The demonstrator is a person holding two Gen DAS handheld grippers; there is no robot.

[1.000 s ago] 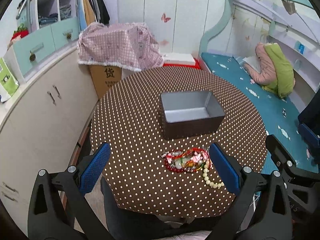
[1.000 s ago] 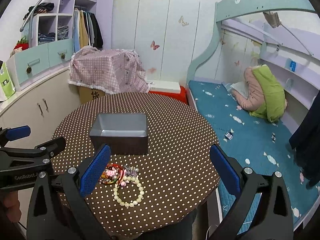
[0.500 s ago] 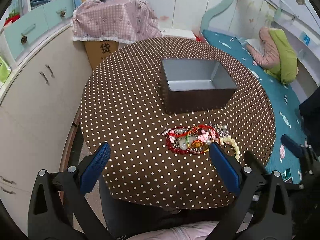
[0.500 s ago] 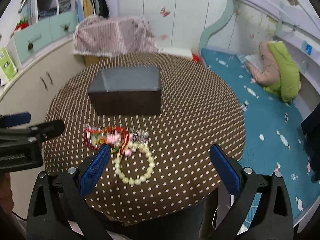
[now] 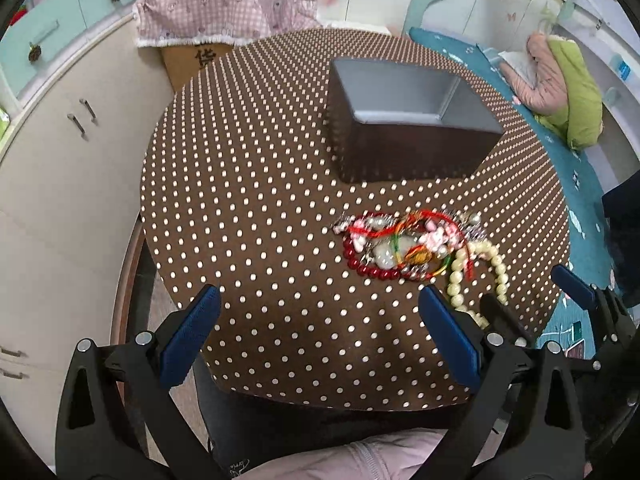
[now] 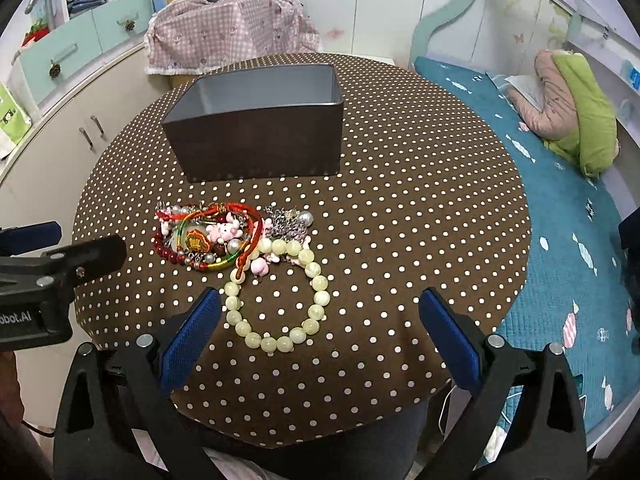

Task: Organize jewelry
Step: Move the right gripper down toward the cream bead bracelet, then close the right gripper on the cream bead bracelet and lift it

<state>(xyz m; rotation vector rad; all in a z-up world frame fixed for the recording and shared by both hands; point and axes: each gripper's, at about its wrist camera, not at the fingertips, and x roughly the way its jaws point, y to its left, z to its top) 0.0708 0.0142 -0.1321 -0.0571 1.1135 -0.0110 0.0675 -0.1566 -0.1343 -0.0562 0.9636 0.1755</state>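
Note:
A pile of jewelry point(image 6: 224, 236) lies on the round brown polka-dot table point(image 6: 400, 220): red beads, red cords, pink charms and silver pieces. A pale green bead bracelet point(image 6: 280, 300) lies at its near side. The pile also shows in the left wrist view point(image 5: 404, 246). An open grey box point(image 6: 260, 120) stands behind it, empty inside; it also shows in the left wrist view point(image 5: 404, 120). My right gripper point(image 6: 320, 332) is open, hovering just short of the bead bracelet. My left gripper point(image 5: 320, 336) is open, over the table's near edge, left of the pile.
White cabinets point(image 5: 60, 160) with teal drawers stand to the left. A pink-checked cloth covers a cardboard box point(image 6: 228, 36) behind the table. A bed with a teal cover point(image 6: 560, 220) and a green and pink bundle point(image 6: 572, 96) lies to the right.
Both grippers have moved forward and down toward the table. The jewelry pile and box look larger and closer. Both stay open and empty.

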